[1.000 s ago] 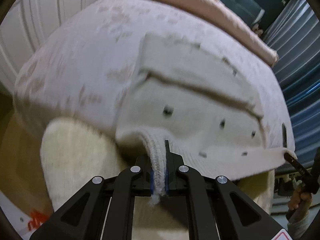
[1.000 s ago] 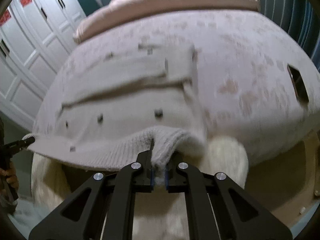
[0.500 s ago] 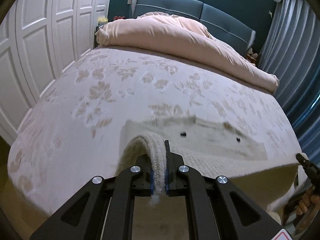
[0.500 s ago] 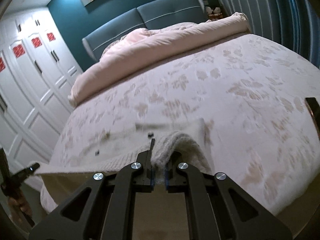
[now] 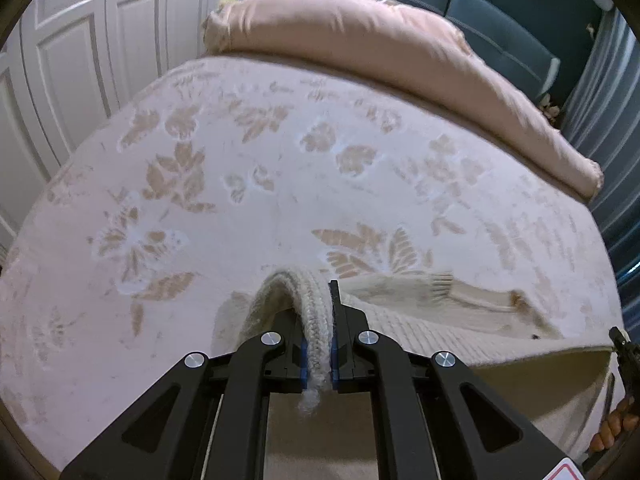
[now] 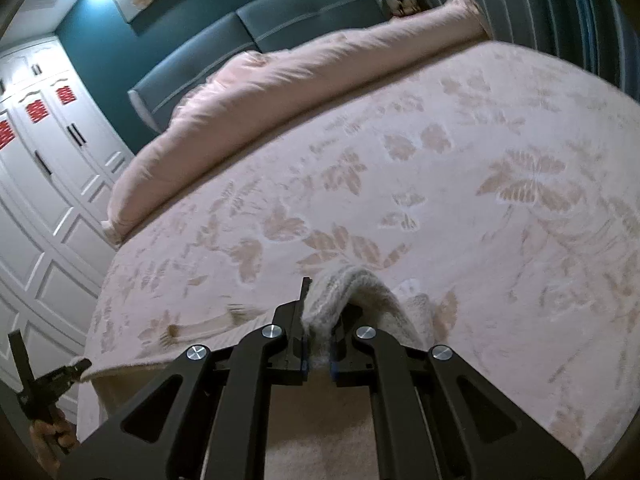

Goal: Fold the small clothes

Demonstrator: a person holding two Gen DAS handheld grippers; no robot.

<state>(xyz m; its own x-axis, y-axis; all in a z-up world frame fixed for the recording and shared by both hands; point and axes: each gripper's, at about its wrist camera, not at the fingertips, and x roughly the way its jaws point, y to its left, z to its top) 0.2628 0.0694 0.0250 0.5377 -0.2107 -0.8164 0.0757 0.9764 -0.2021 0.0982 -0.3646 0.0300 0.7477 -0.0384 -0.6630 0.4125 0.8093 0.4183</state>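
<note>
Rolled duvet (image 5: 384, 52) beyond sweater (image 5: 460, 332)

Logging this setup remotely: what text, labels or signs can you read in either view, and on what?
No text is readable.
Red decals on the white wardrobe doors: too blurred to read.
Red-edged sticker on the left gripper body, at the frame's bottom edge: cut off, no characters visible.
Cream knit garment: no label visible.

A bed (image 5: 280, 200) with leaf-patterned pink cover carries a rolled pink duvet (image 5: 380, 44) at 12 o'clock and a cream knit garment (image 5: 440, 332) at 6 o'clock.
</note>
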